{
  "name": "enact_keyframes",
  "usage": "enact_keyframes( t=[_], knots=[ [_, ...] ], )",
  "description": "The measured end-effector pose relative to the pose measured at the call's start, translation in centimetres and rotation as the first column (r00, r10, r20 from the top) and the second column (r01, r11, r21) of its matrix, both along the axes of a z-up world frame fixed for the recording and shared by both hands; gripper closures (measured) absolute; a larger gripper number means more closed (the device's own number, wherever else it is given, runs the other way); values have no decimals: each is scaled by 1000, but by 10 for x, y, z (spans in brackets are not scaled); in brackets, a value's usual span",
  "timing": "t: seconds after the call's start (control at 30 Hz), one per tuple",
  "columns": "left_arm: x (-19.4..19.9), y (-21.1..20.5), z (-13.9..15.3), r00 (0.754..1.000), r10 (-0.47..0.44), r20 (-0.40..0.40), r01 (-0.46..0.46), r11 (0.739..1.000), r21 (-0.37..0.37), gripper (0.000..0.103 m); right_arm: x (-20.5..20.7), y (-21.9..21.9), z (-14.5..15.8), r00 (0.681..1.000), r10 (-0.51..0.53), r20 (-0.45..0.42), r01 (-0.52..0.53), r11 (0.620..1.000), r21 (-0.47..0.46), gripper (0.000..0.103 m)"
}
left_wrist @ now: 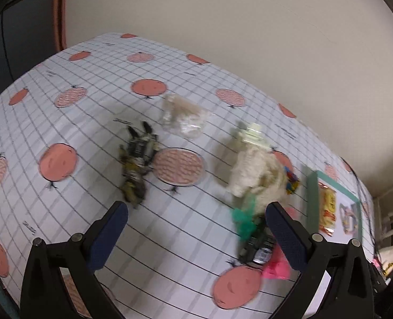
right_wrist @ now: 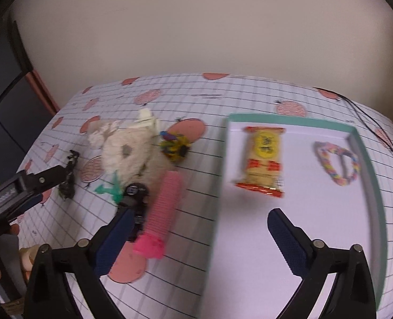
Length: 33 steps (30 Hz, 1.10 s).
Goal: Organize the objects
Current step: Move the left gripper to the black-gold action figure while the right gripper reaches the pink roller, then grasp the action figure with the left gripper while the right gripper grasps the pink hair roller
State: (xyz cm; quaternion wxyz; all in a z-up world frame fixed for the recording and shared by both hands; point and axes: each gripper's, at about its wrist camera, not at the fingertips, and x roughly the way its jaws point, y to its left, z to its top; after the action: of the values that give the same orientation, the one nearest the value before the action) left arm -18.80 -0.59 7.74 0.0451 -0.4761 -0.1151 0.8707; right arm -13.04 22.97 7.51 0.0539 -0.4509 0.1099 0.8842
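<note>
Snack packet point(right_wrist: 261, 160) in tray point(right_wrist: 366, 159), ahead of right gripper point(right_wrist: 199, 228) spread jaws

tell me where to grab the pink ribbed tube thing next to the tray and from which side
Grip the pink ribbed tube across the middle of its ribbed shaft, coming straight down from above. It lies flat on the tablecloth, lengthwise beside the tray, so fingers should close across its narrow width. The right gripper looks nearest and is open. The flared bright pink end is wider, likely harder to span.
</note>
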Motion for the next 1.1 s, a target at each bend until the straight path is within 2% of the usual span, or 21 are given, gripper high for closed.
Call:
enact_keyframes(
  t=[0.27, 0.4, 0.63, 0.8, 0.9, 0.97, 1.1],
  knots=[
    [-21, -52, -16, 993, 106, 42, -108, 994, 34, 0, -17, -25, -12, 999, 48, 14, -48, 999, -13, 19],
    [-32, -70, -26, 989, 145, 41, -145, 989, 12, 2, -24, -27, -19, 998, 53, 30, -53, 998, -16, 28],
    [-45, -67, -43, 989, 138, 54, -138, 990, -2, 25, -32, -28, -35, 996, 56, 71, -53, 998, -33, 47],
    [-52, -58, -48, 993, 110, 45, -109, 994, -34, 37, -34, -26, -43, 994, 58, 94, -54, 998, -39, 57],
    [-54, -58, -51, 993, 109, 53, -108, 994, -18, 46, -33, -25, -45, 993, 61, 105, -56, 997, -52, 63],
    [-54, -57, -52, 992, 107, 63, -106, 994, -23, 58, -34, -27, -48, 991, 67, 113, -61, 997, -54, 66],
    [-55, -55, -56, 992, 94, 80, -91, 995, -38, 63, -34, -31, -52, 989, 76, 129, -72, 997, -39, 70]
  ],
)
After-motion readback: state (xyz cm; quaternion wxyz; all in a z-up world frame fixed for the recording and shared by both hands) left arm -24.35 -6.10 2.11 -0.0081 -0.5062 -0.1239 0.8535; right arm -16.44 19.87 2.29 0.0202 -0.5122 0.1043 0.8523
